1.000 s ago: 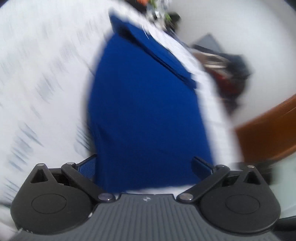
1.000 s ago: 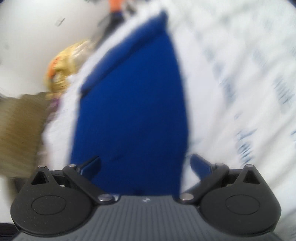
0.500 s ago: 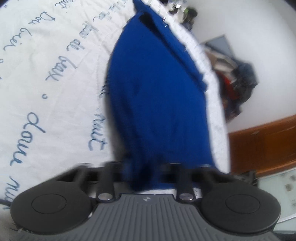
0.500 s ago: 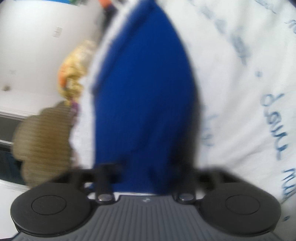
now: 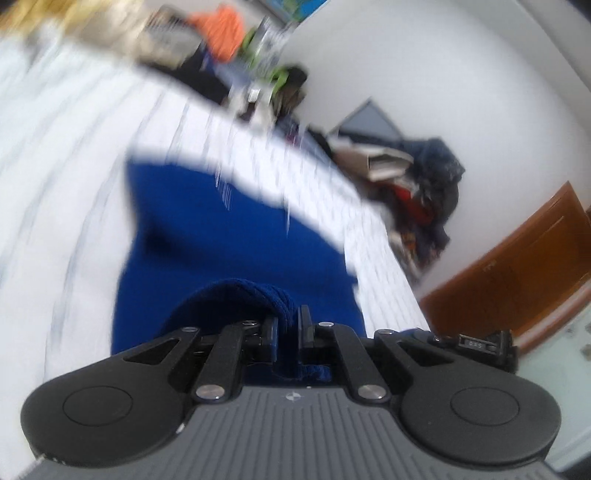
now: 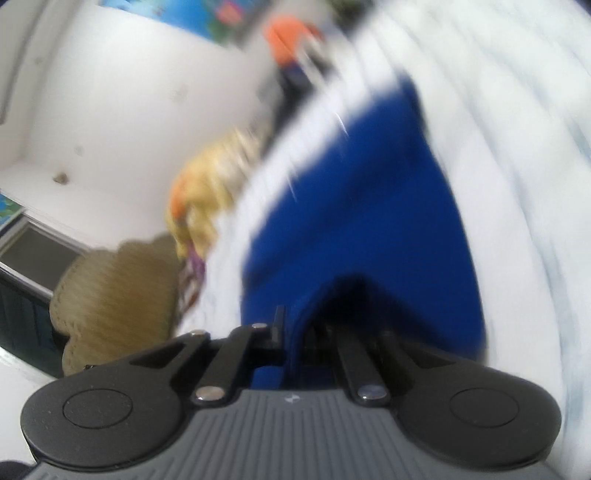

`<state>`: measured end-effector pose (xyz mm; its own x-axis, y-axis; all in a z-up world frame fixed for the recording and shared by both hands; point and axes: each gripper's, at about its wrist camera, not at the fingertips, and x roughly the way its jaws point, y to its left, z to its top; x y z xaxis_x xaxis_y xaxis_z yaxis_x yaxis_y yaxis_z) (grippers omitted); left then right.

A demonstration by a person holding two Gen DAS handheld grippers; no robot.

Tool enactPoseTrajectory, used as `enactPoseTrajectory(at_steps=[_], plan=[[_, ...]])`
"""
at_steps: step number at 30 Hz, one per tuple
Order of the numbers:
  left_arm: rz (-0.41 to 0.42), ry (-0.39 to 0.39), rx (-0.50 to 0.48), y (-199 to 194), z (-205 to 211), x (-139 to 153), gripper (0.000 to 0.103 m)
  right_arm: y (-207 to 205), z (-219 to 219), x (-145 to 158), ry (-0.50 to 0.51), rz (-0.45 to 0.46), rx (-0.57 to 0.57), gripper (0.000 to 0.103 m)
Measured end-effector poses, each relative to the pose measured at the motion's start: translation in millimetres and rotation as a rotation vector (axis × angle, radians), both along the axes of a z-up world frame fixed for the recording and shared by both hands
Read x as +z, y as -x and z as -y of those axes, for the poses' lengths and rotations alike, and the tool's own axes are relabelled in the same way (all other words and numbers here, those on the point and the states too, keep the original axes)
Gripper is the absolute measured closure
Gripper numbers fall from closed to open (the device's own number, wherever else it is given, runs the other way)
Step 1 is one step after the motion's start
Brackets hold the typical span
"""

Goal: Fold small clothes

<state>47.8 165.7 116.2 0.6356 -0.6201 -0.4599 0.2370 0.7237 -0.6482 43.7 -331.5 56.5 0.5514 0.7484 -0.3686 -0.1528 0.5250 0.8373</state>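
Both views are smeared by motion. In the left wrist view, a pile of clutter runs along the far edge of the bed sheet (image 5: pixel 66 155) across the upper part of the frame: an orange cloth (image 5: pixel 221 29) at the top centre, something green (image 5: pixel 277 74) just right of it, and dark items between them too blurred to name. At the right middle sits a heap of clothes (image 5: pixel 424 195), dark blue and red, with a pale box-like thing at its upper left; whether anything holds the heap cannot be told. A brown wooden board (image 5: pixel 517 266) crosses the right edge below it.

In the right wrist view, a tan ribbed cushion (image 6: pixel 110 291) lies at the lower left, a yellow and orange bundle (image 6: pixel 207 192) above it beside the sheet's edge, and a white wall (image 6: pixel 129 92) fills the upper left.

The blue garment (image 5: pixel 229 229) lies on the sheet through the middle of each view, its near edge lifted. The left gripper (image 5: pixel 288 328) has its fingers clamped on a bunched fold of that edge, at the lower centre. The right gripper (image 6: pixel 291 332) has its fingers pressed together on the garment's edge, which drapes over and hides the right finger.
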Motion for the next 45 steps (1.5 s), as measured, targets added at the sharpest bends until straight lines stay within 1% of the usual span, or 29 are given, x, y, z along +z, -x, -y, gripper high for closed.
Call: enactPoseTrajectory(at_steps=[2,4,6,8,10,11,12,13,14,15,16,17,18,20,23,24,25,27,29,31,32,33,34,35,36,38,39,43,45], plan=[[0.041,-0.03,0.027,-51,10,7,0.094,-53,1,7,-0.022,0.035,-0.04,0.098],[0.06,-0.061,0.058,-99,18,5,0.094,-107,2,8,-0.04,0.038,-0.089,0.098],[0.041,-0.095,0.097,-144,24,-4,0.094,-161,-4,0,-0.057,0.016,-0.13,0.098],[0.01,-0.142,0.137,-185,33,-18,0.094,-211,-13,-8,-0.025,-0.009,-0.155,0.098],[-0.046,-0.192,0.213,-218,34,-36,0.09,-245,-8,-22,-0.021,-0.052,-0.211,0.094],[-0.068,-0.212,0.245,-229,32,-44,0.078,-261,-4,-31,-0.034,-0.074,-0.232,0.085],[-0.093,-0.223,0.28,-237,29,-48,0.058,-277,-5,-41,-0.035,-0.112,-0.254,0.056],[-0.114,-0.212,0.31,-240,22,-51,0.048,-286,-4,-47,-0.018,-0.165,-0.294,0.037],[-0.1,-0.168,0.338,-231,10,-49,0.029,-286,-2,-48,-0.012,-0.183,-0.339,0.018],[-0.052,-0.131,0.36,-217,2,-45,0.015,-278,2,-46,-0.041,-0.149,-0.373,0.017],[-0.007,-0.127,0.376,-198,-3,-39,0.009,-266,6,-42,-0.076,-0.098,-0.389,0.017],[0.022,-0.147,0.39,-177,-7,-32,0.0,-253,9,-35,-0.085,-0.062,-0.382,0.017],[0.04,-0.162,0.396,-156,-10,-30,0.001,-240,11,-29,-0.064,-0.049,-0.363,0.017],[0.016,-0.171,0.383,-112,-18,-33,0.002,-205,15,-20,0.018,-0.024,-0.317,0.017],[-0.097,-0.088,0.343,-54,-29,-64,0.005,-144,18,-18,0.258,-0.037,-0.27,0.016],[-0.141,-0.063,0.328,-43,-30,-76,0.009,-128,16,-22,0.313,-0.048,-0.257,0.016],[-0.189,-0.051,0.325,-38,-30,-88,0.012,-115,16,-28,0.36,-0.069,-0.238,0.016],[-0.175,-0.049,0.338,-35,-24,-96,0.012,-97,9,-35,0.383,-0.053,-0.217,0.017],[-0.171,-0.048,0.285,-45,-12,-95,0.012,-93,-4,-35,0.394,-0.054,-0.178,0.018],[-0.15,-0.1,0.251,-54,3,-92,0.019,-101,-22,-34,0.399,-0.048,-0.133,0.018],[-0.151,-0.132,0.246,-59,9,-91,0.038,-103,-31,-32,0.419,-0.04,-0.119,0.025],[-0.172,-0.155,0.23,-66,14,-92,0.085,-118,-45,-28,0.462,-0.029,-0.109,0.056],[-0.221,-0.16,0.215,-72,16,-96,0.094,-126,-53,-28,0.502,-0.037,-0.088,0.08],[-0.244,-0.143,0.219,-75,15,-100,0.092,-134,-57,-32,0.495,-0.076,-0.072,0.087],[-0.248,-0.156,0.223,-77,15,-98,0.093,-140,-58,-33,0.487,-0.085,-0.064,0.092],[-0.236,-0.183,0.226,-81,14,-91,0.093,-145,-59,-31,0.492,-0.099,-0.056,0.093],[-0.214,-0.179,0.223,-80,13,-83,0.094,-145,-58,-29,0.487,-0.102,-0.052,0.094],[-0.113,-0.124,0.178,-49,4,-35,0.094,-122,-42,2,0.414,-0.023,-0.058,0.095],[-0.073,-0.124,0.132,-18,2,-15,0.094,-95,-30,21,0.382,0.027,-0.042,0.095]])
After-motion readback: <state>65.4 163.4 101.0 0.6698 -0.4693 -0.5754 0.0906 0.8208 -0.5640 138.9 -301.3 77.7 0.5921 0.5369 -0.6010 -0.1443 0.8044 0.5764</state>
